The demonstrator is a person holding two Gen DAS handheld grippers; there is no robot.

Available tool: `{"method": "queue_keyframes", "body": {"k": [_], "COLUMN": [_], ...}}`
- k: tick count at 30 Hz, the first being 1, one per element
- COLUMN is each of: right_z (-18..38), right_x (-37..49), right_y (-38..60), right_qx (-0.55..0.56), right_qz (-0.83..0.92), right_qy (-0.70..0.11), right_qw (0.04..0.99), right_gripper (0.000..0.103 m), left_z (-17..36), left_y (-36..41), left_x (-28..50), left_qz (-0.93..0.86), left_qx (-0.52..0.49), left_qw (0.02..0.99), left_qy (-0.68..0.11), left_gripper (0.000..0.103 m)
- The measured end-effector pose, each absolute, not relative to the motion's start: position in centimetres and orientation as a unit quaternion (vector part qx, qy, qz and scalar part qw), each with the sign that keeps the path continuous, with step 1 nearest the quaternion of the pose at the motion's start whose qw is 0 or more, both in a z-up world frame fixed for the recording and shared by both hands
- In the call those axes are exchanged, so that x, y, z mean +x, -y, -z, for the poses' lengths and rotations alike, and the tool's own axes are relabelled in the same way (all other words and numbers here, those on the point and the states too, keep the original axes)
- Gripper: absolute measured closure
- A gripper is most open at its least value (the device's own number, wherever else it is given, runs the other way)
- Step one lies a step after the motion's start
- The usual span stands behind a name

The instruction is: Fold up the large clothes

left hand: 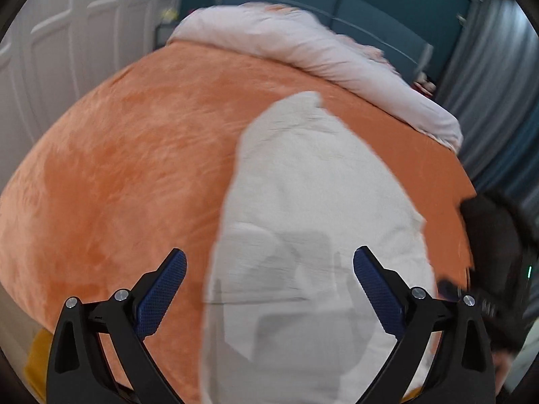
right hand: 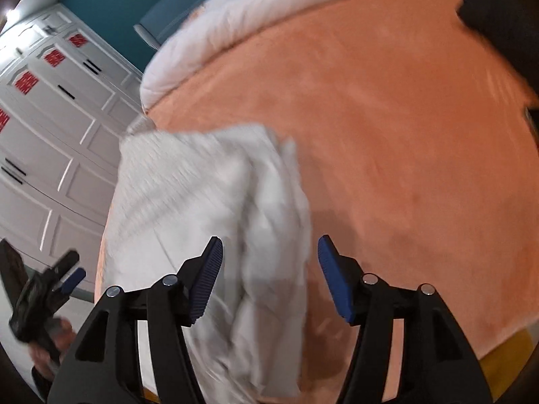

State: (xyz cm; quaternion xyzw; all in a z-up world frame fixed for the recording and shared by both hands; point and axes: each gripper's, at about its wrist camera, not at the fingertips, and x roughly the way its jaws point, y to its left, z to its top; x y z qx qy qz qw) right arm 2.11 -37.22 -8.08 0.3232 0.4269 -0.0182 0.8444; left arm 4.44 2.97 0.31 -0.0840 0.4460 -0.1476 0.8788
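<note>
Here, in the left wrist view, the left tool (left hand: 269,269) gapes wide, holding nothing, above a white garment (left hand: 313,235) lying lengthwise away on the orange bed (left hand: 134,155). The right wrist view shows the right tool (right hand: 269,252) also spread, empty, over the garment's bunched edge.

A: Both views are evenly lit but motion-blurred; the white garment (left hand: 313,222) ahead of the jaws smears.

B: Soft finger shadows cross it between the jaws. Fisheye bends the edges, corners black.
</note>
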Motion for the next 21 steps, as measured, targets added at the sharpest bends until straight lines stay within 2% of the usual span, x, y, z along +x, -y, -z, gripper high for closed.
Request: {"method": "queue_keyframes", "body": {"k": [8, 10, 12, 15, 18, 21], "right_z": [12.1, 12.6, 13.4, 14.7, 15.6, 16.2], "right_x": [3.0, 3.5, 3.9, 4.4, 5.3, 6.3], "right_y": [35.1, 34.6, 34.4, 34.7, 34.5, 34.1], "right_qx": [0.336, 0.346, 0.361, 0.394, 0.411, 0.419], "right_qz": [-0.038, -0.052, -0.063, -0.076, -0.086, -0.096], "right_qy": [-0.481, -0.487, -0.489, -0.487, -0.482, -0.476], "right_qw": [0.809, 0.800, 0.792, 0.776, 0.769, 0.767], "right_gripper": [0.045, 0.043, 0.036, 0.029, 0.024, 0.024], "left_z": [4.8, 5.7, 6.6, 7.1, 7.2, 7.0], "left_y": [-5.1, -4.9, -4.5, -3.8, -3.3, -3.2], "left_x": [6.3, 6.4, 6.8, 7.1, 7.5, 7.8], "left_qz": [0.154, 0.177, 0.199, 0.205, 0.209, 0.213], "left_qx": [-0.147, -0.174, -0.200, -0.198, -0.197, -0.197], "left_qw": [0.829, 0.814, 0.797, 0.800, 0.798, 0.799], "left_qy": [-0.517, -0.526, -0.533, -0.528, -0.530, -0.527], "left_gripper": [0.005, 0.005, 0.005, 0.005, 0.005, 0.005]}}
